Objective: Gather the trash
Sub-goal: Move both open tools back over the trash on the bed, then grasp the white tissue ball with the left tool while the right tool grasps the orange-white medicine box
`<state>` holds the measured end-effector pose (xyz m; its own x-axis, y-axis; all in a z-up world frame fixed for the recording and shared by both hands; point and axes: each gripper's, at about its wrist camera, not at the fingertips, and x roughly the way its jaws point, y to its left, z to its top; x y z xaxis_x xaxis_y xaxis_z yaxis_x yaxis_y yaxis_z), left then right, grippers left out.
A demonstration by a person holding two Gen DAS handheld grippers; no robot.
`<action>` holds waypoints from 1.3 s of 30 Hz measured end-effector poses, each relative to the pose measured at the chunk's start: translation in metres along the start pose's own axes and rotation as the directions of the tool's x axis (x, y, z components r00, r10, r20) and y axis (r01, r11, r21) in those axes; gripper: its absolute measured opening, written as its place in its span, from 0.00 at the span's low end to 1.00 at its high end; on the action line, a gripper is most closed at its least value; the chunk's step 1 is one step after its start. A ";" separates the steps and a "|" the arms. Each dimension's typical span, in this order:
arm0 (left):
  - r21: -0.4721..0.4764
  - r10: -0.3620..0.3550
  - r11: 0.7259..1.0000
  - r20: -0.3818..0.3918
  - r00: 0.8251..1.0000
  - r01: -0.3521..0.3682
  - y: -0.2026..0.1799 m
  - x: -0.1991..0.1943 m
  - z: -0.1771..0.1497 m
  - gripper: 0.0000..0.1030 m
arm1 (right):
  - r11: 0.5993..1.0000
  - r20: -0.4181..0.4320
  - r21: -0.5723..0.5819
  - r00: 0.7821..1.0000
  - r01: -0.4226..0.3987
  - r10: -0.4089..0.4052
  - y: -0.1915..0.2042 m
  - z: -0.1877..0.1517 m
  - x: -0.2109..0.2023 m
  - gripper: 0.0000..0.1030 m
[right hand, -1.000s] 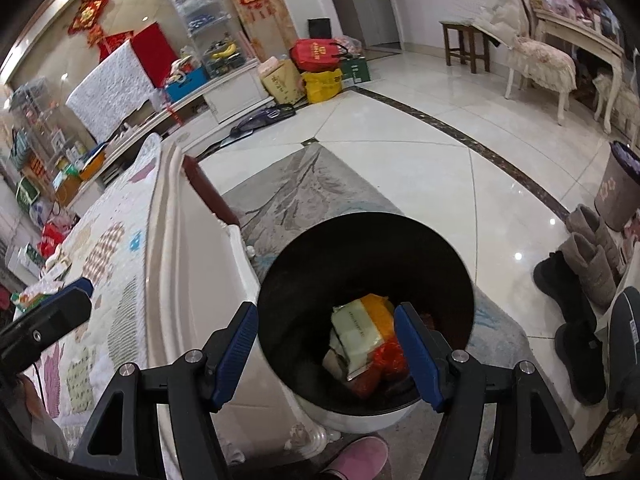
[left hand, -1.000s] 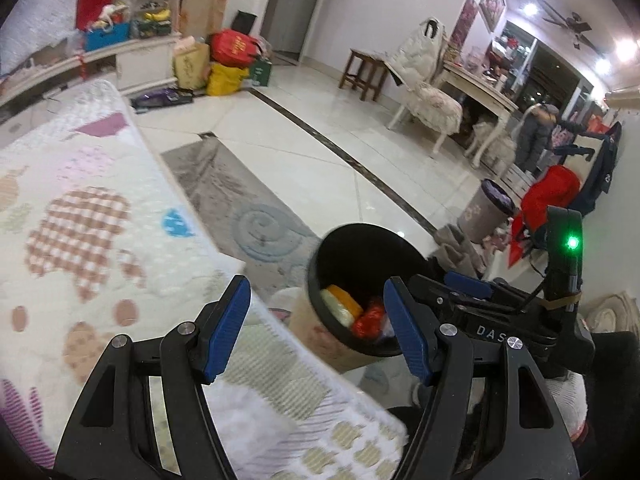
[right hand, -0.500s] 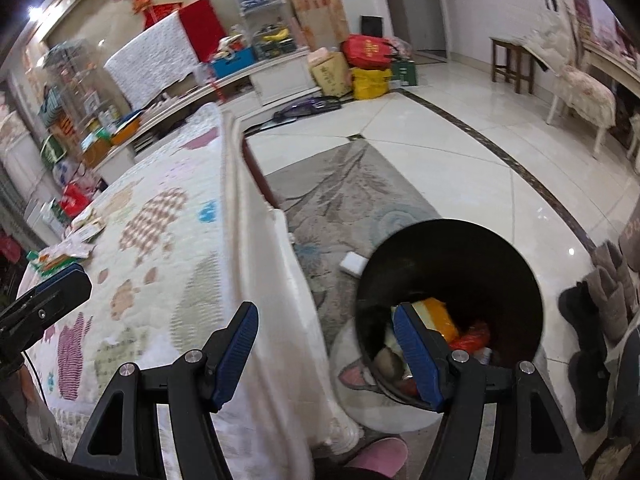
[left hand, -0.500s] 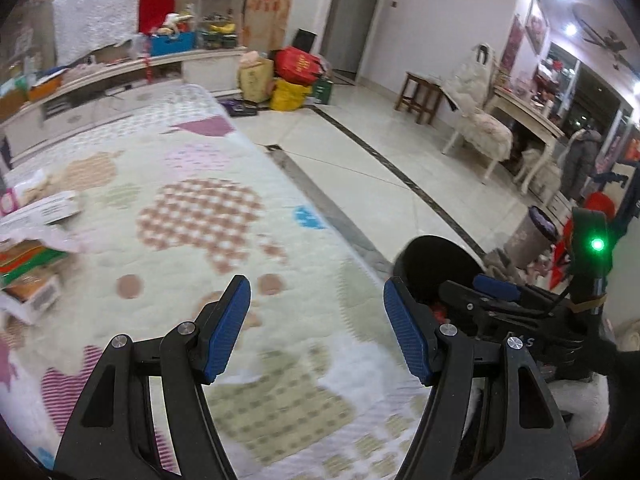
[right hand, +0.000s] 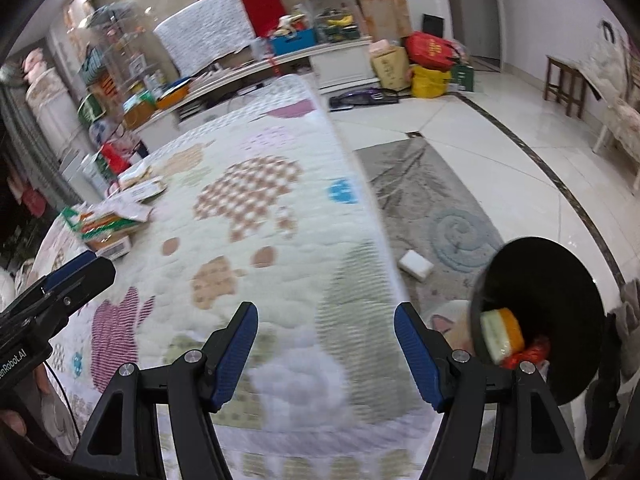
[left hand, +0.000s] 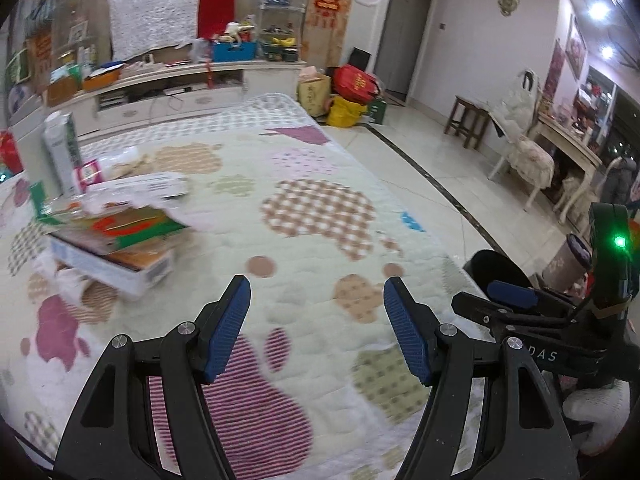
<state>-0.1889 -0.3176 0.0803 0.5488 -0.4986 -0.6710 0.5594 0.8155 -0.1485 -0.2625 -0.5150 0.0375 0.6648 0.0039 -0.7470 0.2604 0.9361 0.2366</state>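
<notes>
Quilted bed [left hand: 320, 208] fills both views now, whereas a sec ago both my grippers looked into the black bin [right hand: 536, 320]. It's slid to 3 o'clock w/ wrappers inside. Left gripper [left hand: 316, 328] and right gripper [right hand: 326, 344] gape, nothing held, so drop's done imo. Next trash, the box pile [left hand: 112, 248], sits at 10 o'clock.

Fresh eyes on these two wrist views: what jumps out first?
The patchwork quilt fills both views, with a heap of flattened boxes and wrappers at its far left. To the right, on the floor, a black trash bin already holds wrappers. Both the left tool and the right tool hover open and empty.
</notes>
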 end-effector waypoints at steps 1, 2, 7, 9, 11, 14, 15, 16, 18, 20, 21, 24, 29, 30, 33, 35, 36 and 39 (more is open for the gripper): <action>-0.007 0.005 1.000 -0.001 1.000 -0.005 0.006 -0.002 -0.001 0.66 | 1.000 -0.005 -0.011 1.000 -0.006 0.006 0.008 0.000 0.003 0.66; -0.018 0.011 1.000 -0.001 1.000 -0.011 0.015 -0.005 -0.003 0.66 | 1.000 -0.009 -0.017 1.000 -0.011 0.010 0.014 0.000 0.004 0.66; -0.083 0.037 0.996 -0.011 0.999 -0.038 0.058 -0.018 -0.014 0.66 | 0.997 -0.045 -0.062 0.998 -0.052 0.050 0.050 0.001 0.021 0.67; -0.109 0.055 0.992 -0.015 0.998 -0.057 0.076 -0.023 -0.019 0.66 | 0.993 -0.065 -0.095 0.996 -0.070 0.064 0.070 0.001 0.029 0.67; -0.130 0.083 0.988 -0.017 0.996 -0.084 0.098 -0.028 -0.024 0.66 | 0.989 -0.077 -0.121 0.994 -0.089 0.080 0.087 0.002 0.036 0.67; -0.155 0.114 0.981 -0.022 0.993 -0.116 0.126 -0.034 -0.027 0.66 | 0.983 -0.090 -0.144 0.990 -0.116 0.104 0.106 0.002 0.043 0.67; -0.169 0.117 0.978 -0.028 0.993 -0.121 0.139 -0.035 -0.027 0.66 | 0.980 -0.097 -0.151 0.989 -0.129 0.115 0.115 0.002 0.047 0.67; -0.184 0.120 0.975 -0.034 0.992 -0.125 0.150 -0.035 -0.028 0.66 | 0.978 -0.103 -0.156 0.987 -0.139 0.123 0.121 0.003 0.051 0.67; -0.217 0.129 0.967 -0.050 0.990 -0.137 0.174 -0.035 -0.029 0.66 | 0.973 -0.115 -0.168 0.984 -0.156 0.138 0.132 0.003 0.056 0.67; -0.237 0.132 0.961 -0.062 0.989 -0.144 0.194 -0.033 -0.028 0.66 | 0.968 -0.126 -0.183 0.981 -0.170 0.148 0.142 0.003 0.061 0.67; -0.247 0.139 0.957 -0.067 0.988 -0.151 0.205 -0.032 -0.027 0.66 | 0.965 -0.134 -0.192 0.979 -0.176 0.152 0.147 0.003 0.064 0.67; -0.260 0.154 0.951 -0.074 0.985 -0.168 0.228 -0.025 -0.023 0.67 | 0.960 -0.148 -0.208 0.976 -0.190 0.161 0.157 0.003 0.069 0.67; -0.247 0.153 0.954 -0.085 0.985 -0.170 0.249 -0.005 -0.011 0.67 | 0.958 -0.153 -0.210 0.975 -0.193 0.163 0.161 0.004 0.073 0.69; -0.241 0.137 0.958 -0.083 0.987 -0.153 0.250 -0.001 -0.009 0.67 | 0.958 -0.154 -0.208 0.974 -0.195 0.165 0.162 0.006 0.073 0.69; -0.227 0.074 0.970 -0.074 0.994 -0.090 0.245 0.007 -0.003 0.67 | 0.958 -0.150 -0.205 0.974 -0.200 0.171 0.162 0.010 0.073 0.69; -0.234 0.044 0.970 -0.078 0.996 -0.062 0.241 0.014 0.000 0.67 | 0.959 -0.148 -0.200 0.974 -0.201 0.173 0.163 0.014 0.074 0.69; -0.241 0.036 0.969 -0.081 0.996 -0.055 0.240 0.016 0.000 0.67 | 0.959 -0.150 -0.197 0.973 -0.202 0.174 0.163 0.016 0.076 0.69; -0.293 -0.016 0.956 -0.077 0.997 -0.007 0.242 0.024 0.001 0.66 | 0.960 -0.156 -0.187 0.971 -0.208 0.180 0.165 0.021 0.079 0.69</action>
<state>-0.0396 -0.1321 0.0288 0.4898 -0.4877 -0.7227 0.3492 0.8693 -0.3499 -0.1521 -0.3676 0.0306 0.5835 0.2274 -0.7796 -0.0191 0.9636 0.2667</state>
